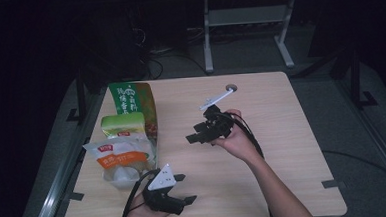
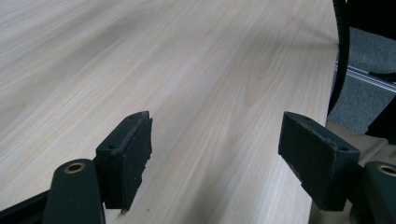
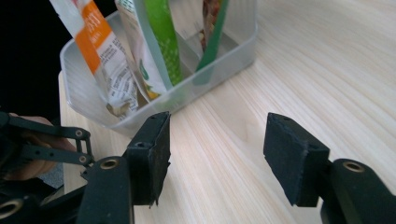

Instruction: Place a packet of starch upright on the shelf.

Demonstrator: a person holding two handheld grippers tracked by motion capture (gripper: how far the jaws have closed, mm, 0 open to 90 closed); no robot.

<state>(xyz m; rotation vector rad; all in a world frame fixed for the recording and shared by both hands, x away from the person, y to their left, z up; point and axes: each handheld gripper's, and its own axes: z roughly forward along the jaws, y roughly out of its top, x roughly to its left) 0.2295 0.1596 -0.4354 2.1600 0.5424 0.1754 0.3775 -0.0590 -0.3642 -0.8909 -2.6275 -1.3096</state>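
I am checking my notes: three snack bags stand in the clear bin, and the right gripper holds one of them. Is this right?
Not quite. The right gripper holds nothing: in the right gripper view its jaws stand open over bare table, short of the bin. The three bags do stand there.

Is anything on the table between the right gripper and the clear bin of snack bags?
Nothing visible. The right gripper has its jaws open and empty, with bare table up to the bin holding the snack bags.
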